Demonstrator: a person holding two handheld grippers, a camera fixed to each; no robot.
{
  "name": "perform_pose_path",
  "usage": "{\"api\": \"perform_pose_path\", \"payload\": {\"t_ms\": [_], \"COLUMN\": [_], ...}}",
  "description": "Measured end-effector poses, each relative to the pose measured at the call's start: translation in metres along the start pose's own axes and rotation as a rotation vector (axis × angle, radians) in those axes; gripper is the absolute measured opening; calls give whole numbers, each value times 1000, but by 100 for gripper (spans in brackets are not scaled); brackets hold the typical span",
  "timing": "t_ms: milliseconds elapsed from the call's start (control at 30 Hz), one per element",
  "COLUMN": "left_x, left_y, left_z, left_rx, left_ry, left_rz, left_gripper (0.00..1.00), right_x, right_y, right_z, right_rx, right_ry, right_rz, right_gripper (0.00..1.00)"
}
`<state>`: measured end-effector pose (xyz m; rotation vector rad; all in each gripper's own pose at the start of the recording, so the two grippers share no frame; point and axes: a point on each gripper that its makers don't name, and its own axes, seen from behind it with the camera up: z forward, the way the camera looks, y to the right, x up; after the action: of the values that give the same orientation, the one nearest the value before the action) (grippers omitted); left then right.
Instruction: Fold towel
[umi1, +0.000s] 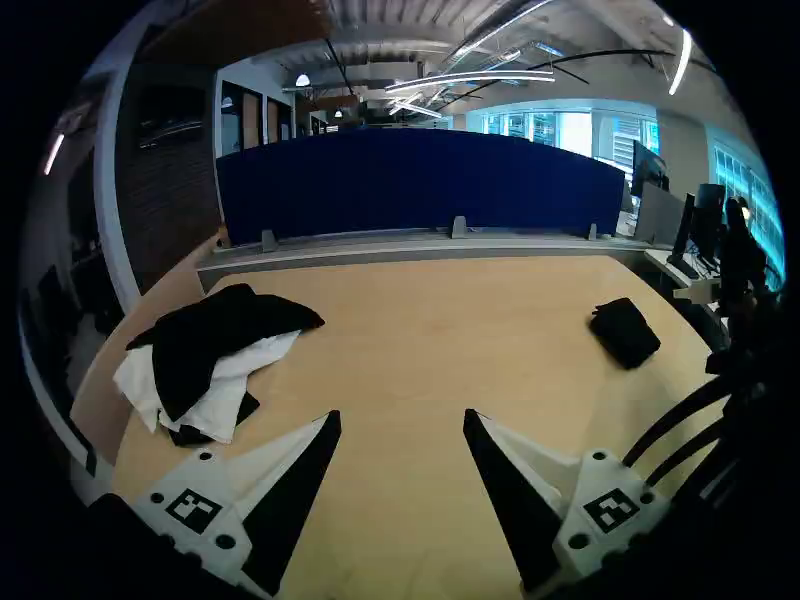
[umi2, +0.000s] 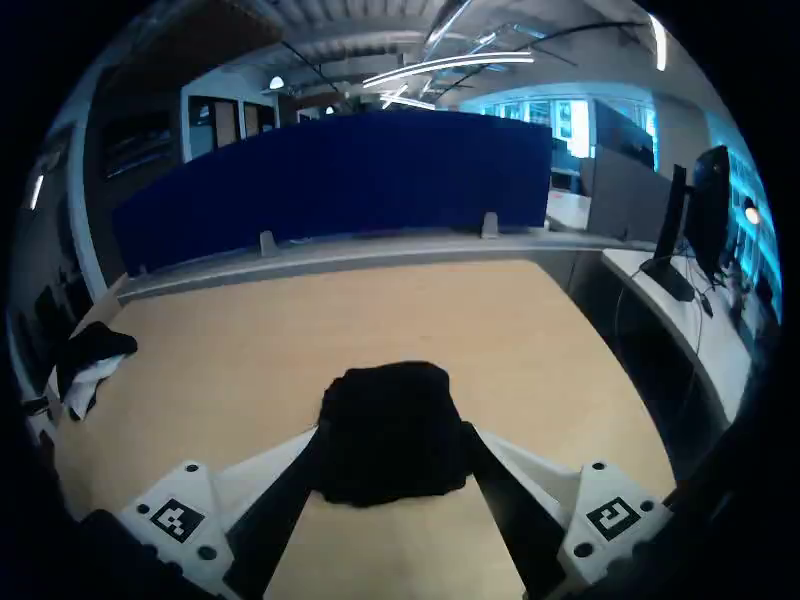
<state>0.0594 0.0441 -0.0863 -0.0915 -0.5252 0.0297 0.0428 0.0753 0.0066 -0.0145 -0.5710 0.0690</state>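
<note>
A folded black towel (umi2: 388, 395) lies on the light wooden table (umi2: 300, 330). My right gripper (umi2: 393, 432) is open, its dark fingers on either side of the towel; I cannot tell whether the tips touch it. The same towel (umi1: 624, 332) sits alone on the table's right side in the left gripper view. My left gripper (umi1: 401, 416) is open over bare table, nothing between its fingers. A loose pile of black and white towels (umi1: 215, 355) lies at the left, also seen far off as the pile (umi2: 88, 365).
A blue divider panel (umi1: 420, 185) runs along the table's far edge. Monitors (umi2: 705, 215) stand on a white desk to the right. Dark cables or a stand (umi1: 730, 400) crowd the right edge of the left gripper view.
</note>
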Motion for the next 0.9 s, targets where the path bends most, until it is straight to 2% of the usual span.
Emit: {"api": "perform_pose_path", "payload": {"t_ms": [267,400,667,767,900], "left_x": [15,23,40,52,79], "left_y": [-3,-4,-6,-11,-22], "left_z": [6,8,11,11,8], "left_rx": [8,10,14,22,46], "left_ry": [32,51,105,152,248], "left_rz": [-1,-5,-5,-15,-37], "left_gripper": [91,91,91,91,91], "right_x": [49,61,69,73,76], "right_y": [-29,-38,-48,-52,-63], "right_z": [-40,-53,-68,-74,-82], "right_rx": [31,36,65,70,91], "right_ry": [203,277,338,360,382], "right_rz": [-31,-7,63,79,90], "right_gripper": [100,100,100,100,100]}}
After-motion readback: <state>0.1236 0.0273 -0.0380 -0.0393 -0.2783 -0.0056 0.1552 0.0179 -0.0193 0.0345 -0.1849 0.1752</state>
